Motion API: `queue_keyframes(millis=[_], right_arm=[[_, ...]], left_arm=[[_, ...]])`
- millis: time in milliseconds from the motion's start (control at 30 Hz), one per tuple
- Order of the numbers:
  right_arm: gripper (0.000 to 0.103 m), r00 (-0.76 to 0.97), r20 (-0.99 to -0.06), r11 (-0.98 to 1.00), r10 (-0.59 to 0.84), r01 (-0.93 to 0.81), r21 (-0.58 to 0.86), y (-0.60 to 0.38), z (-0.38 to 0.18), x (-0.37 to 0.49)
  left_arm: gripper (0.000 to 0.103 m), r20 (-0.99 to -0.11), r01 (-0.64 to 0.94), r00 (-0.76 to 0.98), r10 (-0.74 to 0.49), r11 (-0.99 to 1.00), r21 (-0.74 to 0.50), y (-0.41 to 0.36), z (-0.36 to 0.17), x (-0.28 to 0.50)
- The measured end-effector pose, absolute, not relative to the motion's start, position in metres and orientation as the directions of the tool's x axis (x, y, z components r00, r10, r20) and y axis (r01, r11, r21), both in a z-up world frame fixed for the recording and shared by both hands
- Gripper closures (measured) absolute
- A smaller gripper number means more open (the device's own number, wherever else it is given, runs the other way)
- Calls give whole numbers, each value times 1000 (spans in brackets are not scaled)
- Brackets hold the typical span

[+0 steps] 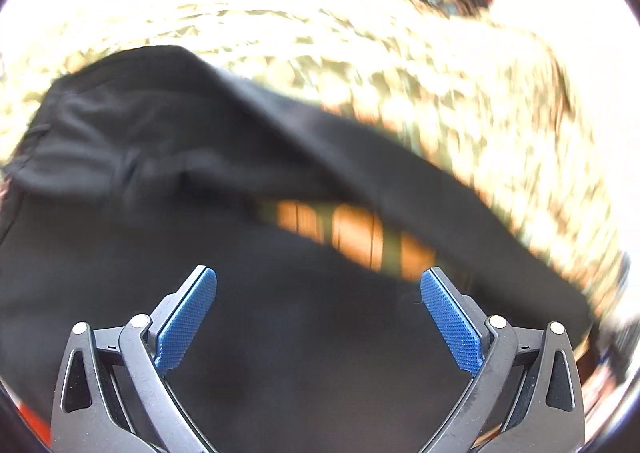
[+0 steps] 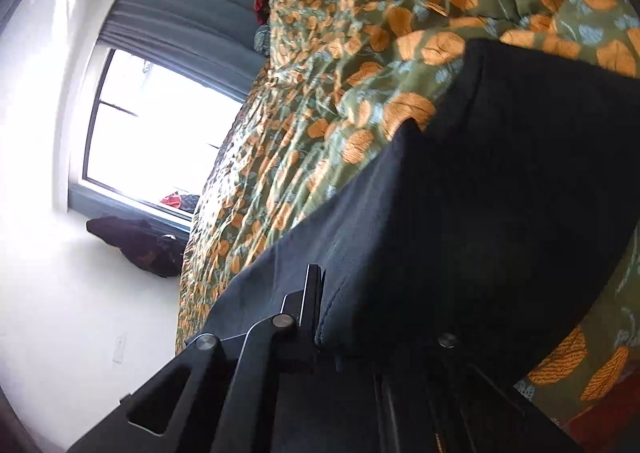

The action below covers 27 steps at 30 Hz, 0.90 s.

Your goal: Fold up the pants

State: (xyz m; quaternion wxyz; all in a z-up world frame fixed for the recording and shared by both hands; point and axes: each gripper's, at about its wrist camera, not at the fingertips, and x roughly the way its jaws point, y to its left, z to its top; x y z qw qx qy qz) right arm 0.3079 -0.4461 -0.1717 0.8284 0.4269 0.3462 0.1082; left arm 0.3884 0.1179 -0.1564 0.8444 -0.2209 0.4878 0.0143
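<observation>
The black pants (image 1: pixel 168 141) lie on a bed with a green cover with orange leaves (image 1: pixel 440 101). In the left wrist view my left gripper (image 1: pixel 318 317) is open, its blue pads (image 1: pixel 186 321) spread wide just above the black cloth, holding nothing. The view is blurred. In the right wrist view my right gripper (image 2: pixel 332 305) is shut on an edge of the pants (image 2: pixel 500 213), and the cloth drapes over the right finger and hides it. The camera is rolled sideways.
The bed cover (image 2: pixel 320 73) fills most of the right wrist view. A window (image 2: pixel 160 133) with a grey-blue curtain (image 2: pixel 188 1) and a white wall are beyond. A dark bundle (image 2: pixel 136 245) lies by the wall near the bed's edge.
</observation>
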Motion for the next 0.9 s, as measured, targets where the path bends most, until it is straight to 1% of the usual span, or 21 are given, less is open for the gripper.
queue_keyframes(millis=[67, 200, 233, 300, 333, 367, 400, 433, 467, 533, 600, 633, 667, 700, 733, 767, 800, 833, 900], right_arm=[[98, 738, -438, 646, 513, 4, 763, -438, -140, 305], [98, 724, -358, 653, 590, -167, 738, -427, -93, 292], [98, 718, -346, 656, 603, -200, 728, -425, -83, 288], [98, 703, -315, 644, 637, -261, 719, -422, -66, 282], [98, 691, -289, 625, 663, -297, 722, -423, -60, 280], [98, 676, -253, 596, 692, -339, 728, -425, -55, 275], [98, 659, -219, 566, 720, -375, 734, -431, -51, 270], [98, 646, -211, 557, 733, -393, 732, -437, -49, 270], [98, 642, -239, 577, 729, -388, 719, -442, -51, 275], [98, 646, -364, 669, 670, -314, 673, -452, -66, 299], [98, 653, -449, 732, 610, -246, 636, -466, -79, 332], [98, 666, -460, 750, 587, -234, 619, -473, -78, 345], [98, 681, -448, 755, 580, -241, 610, -477, -71, 352], [98, 688, -422, 745, 591, -264, 613, -480, -63, 357], [98, 688, -400, 732, 606, -286, 618, -483, -55, 358], [98, 677, -399, 727, 618, -299, 618, -486, -52, 358], [97, 656, -421, 727, 627, -298, 619, -490, -54, 355], [97, 630, -467, 739, 620, -271, 617, -493, -63, 351], [97, 566, -590, 777, 576, -154, 610, -505, -104, 345]], left_arm=[[1, -834, -283, 491, -252, 859, -427, 145, -162, 426], [4, -833, -395, 498, -240, 793, -464, 182, -172, 466], [8, -830, -416, 507, -230, 778, -470, 190, -171, 471], [25, -830, -442, 510, -225, 760, -477, 201, -173, 480], [53, -837, -458, 497, -231, 749, -479, 205, -176, 483], [98, -845, -474, 473, -249, 737, -482, 207, -180, 486], [98, -852, -488, 452, -263, 727, -484, 214, -185, 487], [99, -846, -490, 464, -263, 719, -492, 217, -180, 487], [99, -834, -476, 491, -250, 725, -497, 215, -169, 482], [99, -793, -426, 562, -237, 738, -523, 210, -135, 472], [99, -711, -357, 660, -242, 732, -580, 207, -90, 446], [99, -666, -319, 709, -231, 738, -595, 204, -67, 428], [99, -633, -286, 745, -210, 756, -588, 203, -47, 403], [99, -619, -266, 762, -192, 778, -569, 201, -34, 378], [99, -625, -262, 758, -185, 791, -553, 197, -32, 356], [99, -646, -269, 739, -192, 795, -544, 193, -40, 332], [99, -673, -287, 710, -208, 787, -545, 189, -57, 311], [99, -706, -314, 671, -227, 776, -547, 182, -80, 294], [99, -801, -367, 549, -240, 792, -489, 159, -142, 270]])
